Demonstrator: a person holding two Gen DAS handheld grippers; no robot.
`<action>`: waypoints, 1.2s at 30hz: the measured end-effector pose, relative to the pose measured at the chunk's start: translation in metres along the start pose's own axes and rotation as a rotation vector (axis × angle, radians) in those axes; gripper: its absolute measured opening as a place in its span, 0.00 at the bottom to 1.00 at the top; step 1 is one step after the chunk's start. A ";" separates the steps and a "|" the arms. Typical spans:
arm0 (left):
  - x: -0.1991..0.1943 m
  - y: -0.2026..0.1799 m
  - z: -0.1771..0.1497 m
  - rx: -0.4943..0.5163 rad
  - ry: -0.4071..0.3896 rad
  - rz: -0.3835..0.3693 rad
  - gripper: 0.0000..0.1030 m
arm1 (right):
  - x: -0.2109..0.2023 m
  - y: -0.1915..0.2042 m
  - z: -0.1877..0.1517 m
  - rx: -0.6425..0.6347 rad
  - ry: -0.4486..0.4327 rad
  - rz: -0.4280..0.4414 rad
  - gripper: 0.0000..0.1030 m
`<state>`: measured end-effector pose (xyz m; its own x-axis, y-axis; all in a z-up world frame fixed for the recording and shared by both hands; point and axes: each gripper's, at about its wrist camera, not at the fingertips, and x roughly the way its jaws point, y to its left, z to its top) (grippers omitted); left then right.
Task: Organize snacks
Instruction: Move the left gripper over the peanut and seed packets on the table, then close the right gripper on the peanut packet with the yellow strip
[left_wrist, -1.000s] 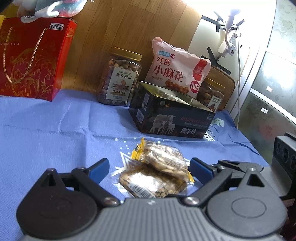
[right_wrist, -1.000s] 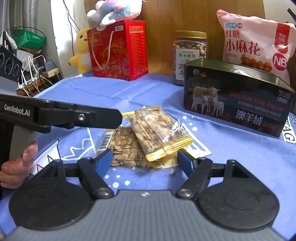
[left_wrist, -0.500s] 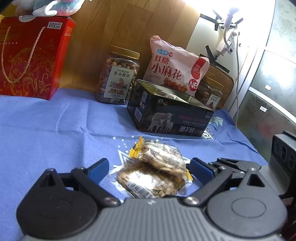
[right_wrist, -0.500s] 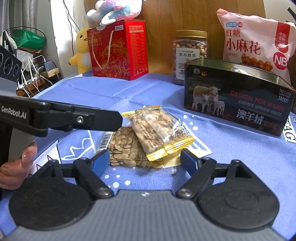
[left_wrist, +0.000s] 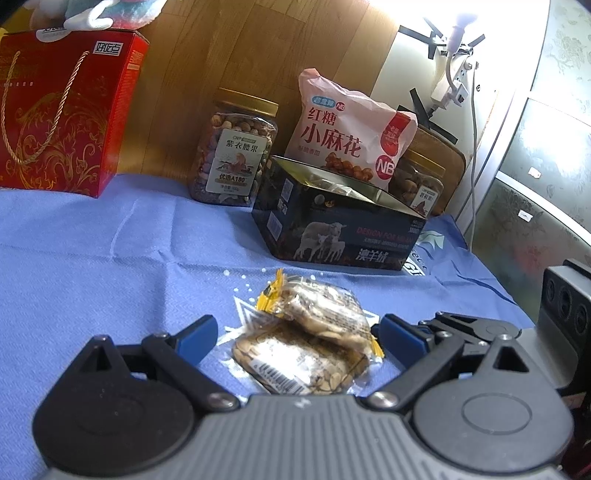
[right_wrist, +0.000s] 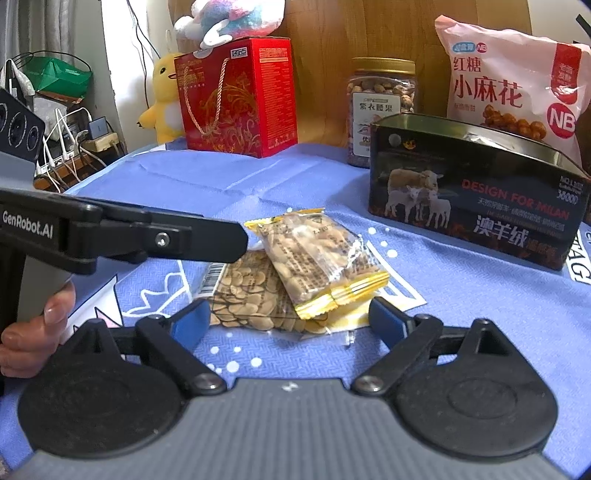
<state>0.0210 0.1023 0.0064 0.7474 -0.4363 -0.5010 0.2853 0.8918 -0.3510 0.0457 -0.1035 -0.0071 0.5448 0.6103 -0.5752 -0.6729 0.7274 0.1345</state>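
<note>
Right wrist view shows my right gripper (right_wrist: 286, 323) opening wider than a moment ago around 2 stacked snack packets (right_wrist: 295, 273) on the blue cloth (right_wrist: 461, 295), nothing grasped, left gripper (left_wrist: 295, 334) likewise released, so pickup remains.

Place: we read this as a lived-in home room.
Landmark: our blue tablecloth (right_wrist: 461, 295) covers the table.
Behind it: we see a wood-panelled wall (left_wrist: 229, 55).
Far edge: a red gift box (right_wrist: 240, 99) carries a plush toy (right_wrist: 229, 18).
Beyond its left corner: a yellow plush (right_wrist: 166, 99) and tangled chargers (right_wrist: 74, 144).
Beyond its right side: patterned cabinet doors (left_wrist: 546, 155).
</note>
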 end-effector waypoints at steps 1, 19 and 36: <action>0.000 0.000 0.000 0.000 0.001 0.000 0.95 | 0.000 0.000 0.000 0.001 -0.001 -0.001 0.92; 0.004 0.002 0.000 0.002 0.020 0.006 0.95 | -0.010 -0.003 -0.004 0.019 -0.050 -0.012 0.33; 0.006 0.006 0.001 -0.017 0.020 -0.004 0.95 | -0.015 0.003 -0.007 -0.012 -0.033 0.032 0.11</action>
<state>0.0275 0.1054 0.0024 0.7342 -0.4425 -0.5149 0.2778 0.8878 -0.3669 0.0322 -0.1127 -0.0036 0.5391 0.6429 -0.5440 -0.6957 0.7040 0.1426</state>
